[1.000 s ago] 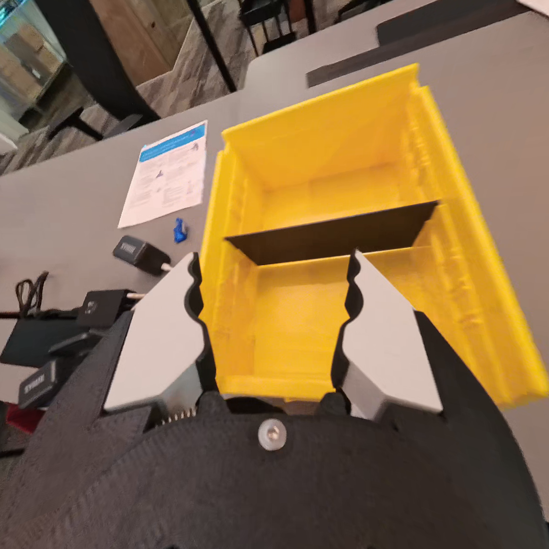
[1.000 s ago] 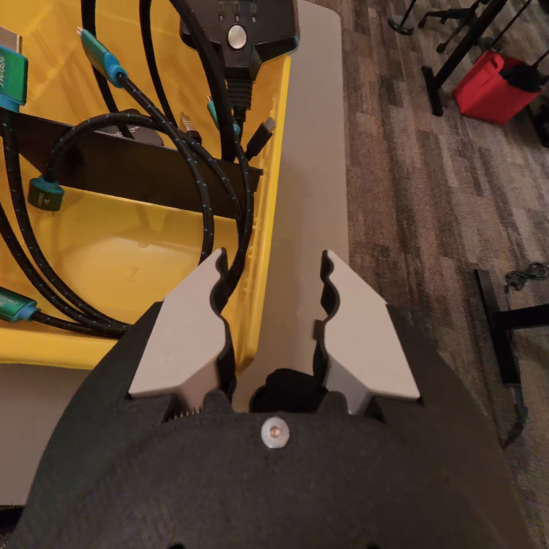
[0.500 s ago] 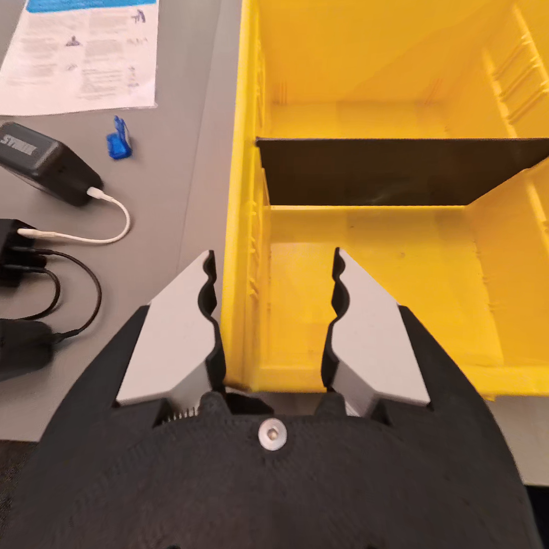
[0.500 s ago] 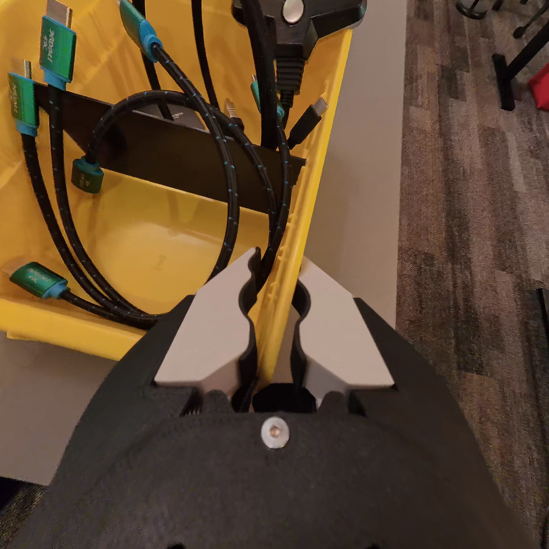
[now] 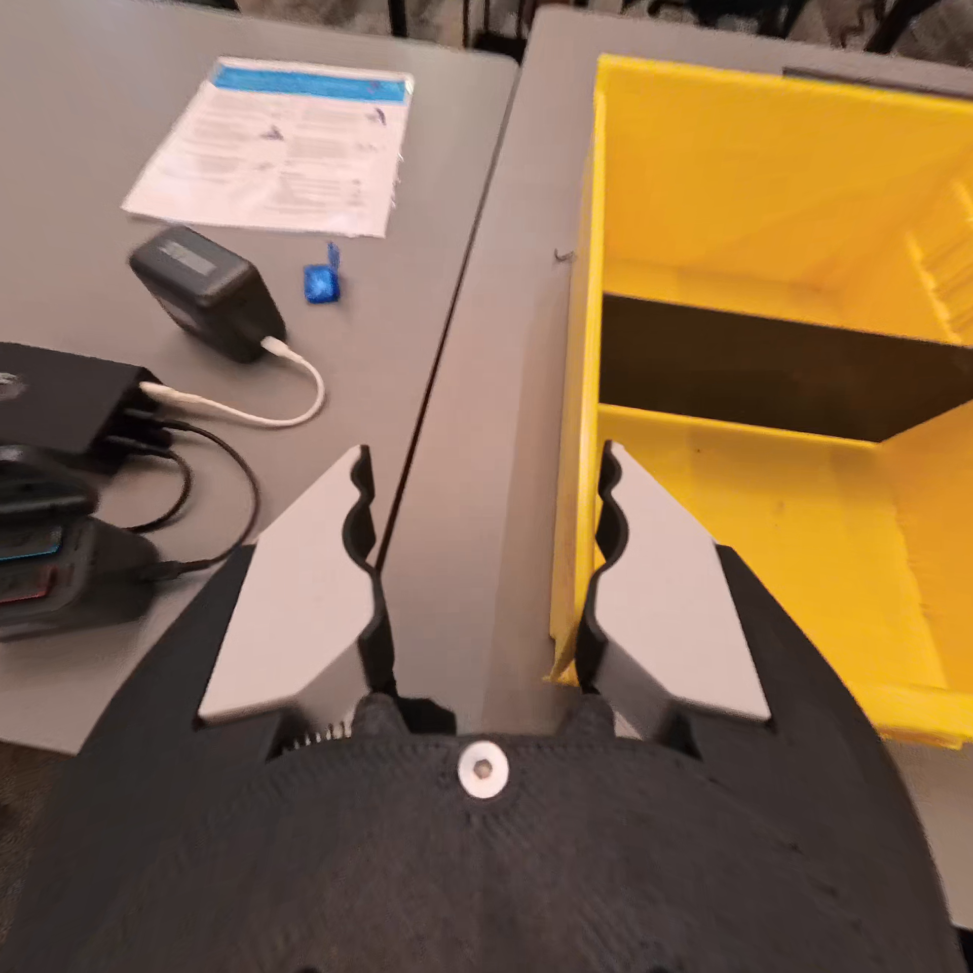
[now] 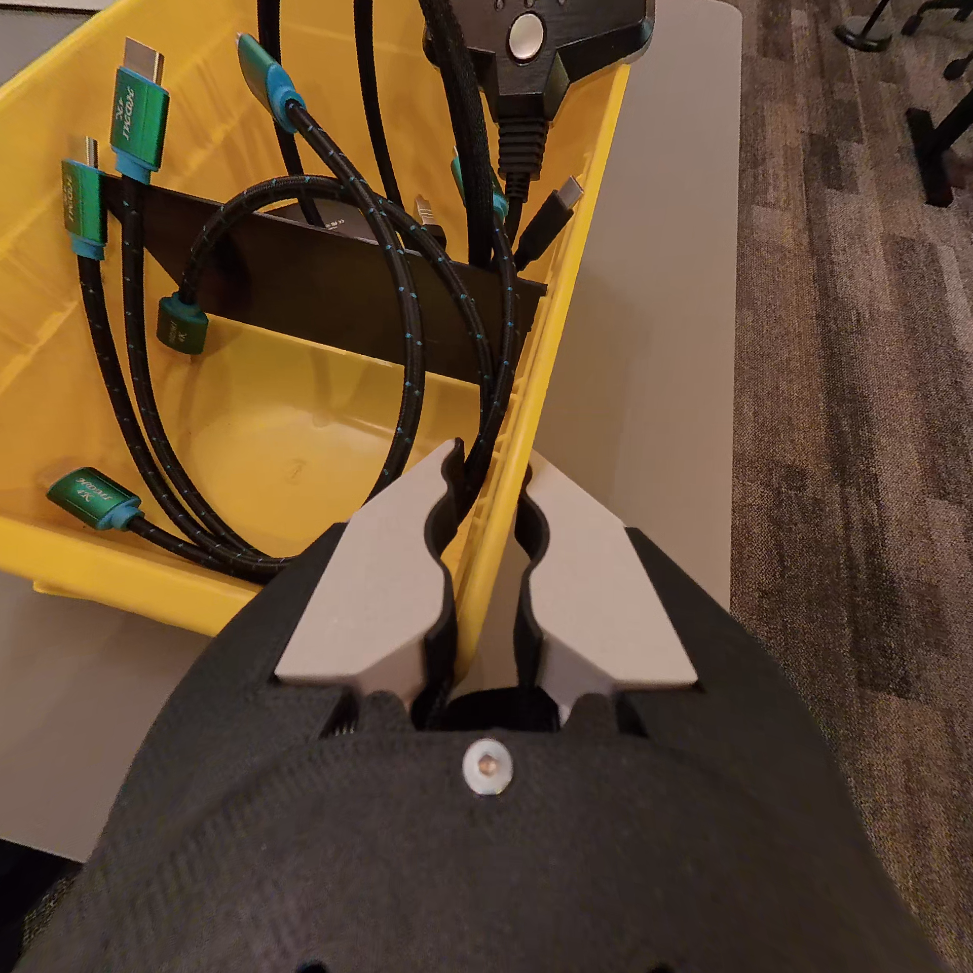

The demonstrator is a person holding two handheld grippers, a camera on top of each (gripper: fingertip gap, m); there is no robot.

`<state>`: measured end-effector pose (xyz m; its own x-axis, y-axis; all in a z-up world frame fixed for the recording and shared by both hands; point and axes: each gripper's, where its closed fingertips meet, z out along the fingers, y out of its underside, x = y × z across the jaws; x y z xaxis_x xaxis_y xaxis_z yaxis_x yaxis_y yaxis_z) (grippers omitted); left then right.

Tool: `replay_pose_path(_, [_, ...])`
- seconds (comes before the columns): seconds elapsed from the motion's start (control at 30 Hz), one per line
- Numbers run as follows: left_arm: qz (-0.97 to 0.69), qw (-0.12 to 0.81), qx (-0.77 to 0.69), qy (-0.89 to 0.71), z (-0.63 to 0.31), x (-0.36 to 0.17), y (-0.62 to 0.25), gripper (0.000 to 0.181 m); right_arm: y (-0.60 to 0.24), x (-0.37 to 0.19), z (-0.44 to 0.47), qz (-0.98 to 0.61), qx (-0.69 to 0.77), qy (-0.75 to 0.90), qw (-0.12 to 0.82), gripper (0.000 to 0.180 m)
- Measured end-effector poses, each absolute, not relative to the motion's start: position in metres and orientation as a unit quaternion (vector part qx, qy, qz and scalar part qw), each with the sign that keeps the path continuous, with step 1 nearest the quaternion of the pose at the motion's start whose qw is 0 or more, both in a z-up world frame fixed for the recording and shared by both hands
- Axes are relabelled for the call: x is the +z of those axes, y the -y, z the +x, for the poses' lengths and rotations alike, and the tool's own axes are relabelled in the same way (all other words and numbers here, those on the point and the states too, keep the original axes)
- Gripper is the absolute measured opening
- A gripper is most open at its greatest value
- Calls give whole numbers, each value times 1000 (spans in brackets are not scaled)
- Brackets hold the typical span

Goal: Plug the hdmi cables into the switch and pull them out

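Note:
A yellow bin (image 6: pixel 105 568) with a black divider (image 6: pixel 326 295) holds several black braided HDMI cables (image 6: pixel 410 337) with green plugs (image 6: pixel 138 121). The black switch (image 6: pixel 526 31), with a round silver button, sits at the bin's far right edge. My right gripper (image 6: pixel 495 458) is shut on this bin's right wall, and one braided cable runs against its left finger. In the left wrist view there is an empty yellow bin (image 5: pixel 790 158) with a black divider (image 5: pixel 763 379). My left gripper (image 5: pixel 484 447) is open and empty and straddles that bin's left wall.
Left of the empty bin lie a printed sheet (image 5: pixel 274 147), a black charger (image 5: pixel 205 292) with a white lead (image 5: pixel 274 416), a small blue piece (image 5: pixel 321 281) and black devices (image 5: pixel 58 395). A seam (image 5: pixel 421 421) splits the grey tables. The table edge and the floor (image 6: pixel 842 421) lie just right of the cable bin. Spacing between my two grippers at the tips: around 105 cm. The black charger (image 5: pixel 205 292) sits 20 cm or so from the ends of my left fingers.
My right gripper closed onto the cable bin's right wall and still holds it. My left gripper swung left from over the empty bin to its left wall, and its fingers opened wider.

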<state>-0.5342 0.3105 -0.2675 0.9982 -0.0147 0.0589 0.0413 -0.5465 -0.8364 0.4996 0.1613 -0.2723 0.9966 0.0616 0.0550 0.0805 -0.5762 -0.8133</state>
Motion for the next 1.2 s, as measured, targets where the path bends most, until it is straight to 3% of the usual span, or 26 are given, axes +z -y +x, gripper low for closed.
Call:
replay_pose_path(0.13, [-889,446,-106,-19,-505,-286,-316,76,-162,-273,497,-889,-10,43,456,14])
replay_pose_path(0.27, [-889,439,-119,-52,-486,-290,-325,15,-163,-273,494,-889,-11,44,455,14])
replay_pose_path(0.33, [-891,442,-92,-54,-489,-292,-329,3,-163,-273,492,-889,-10,44,456,14])
replay_pose_path(0.8, [-864,480,-131,-79,-458,-272,-335,4,-180,-273,454,-887,1,53,460,11])
replay_pose_path(1.2, [-876,450,-128,-117,-442,-271,-328,2,-206,-273,369,-884,26,85,459,11])
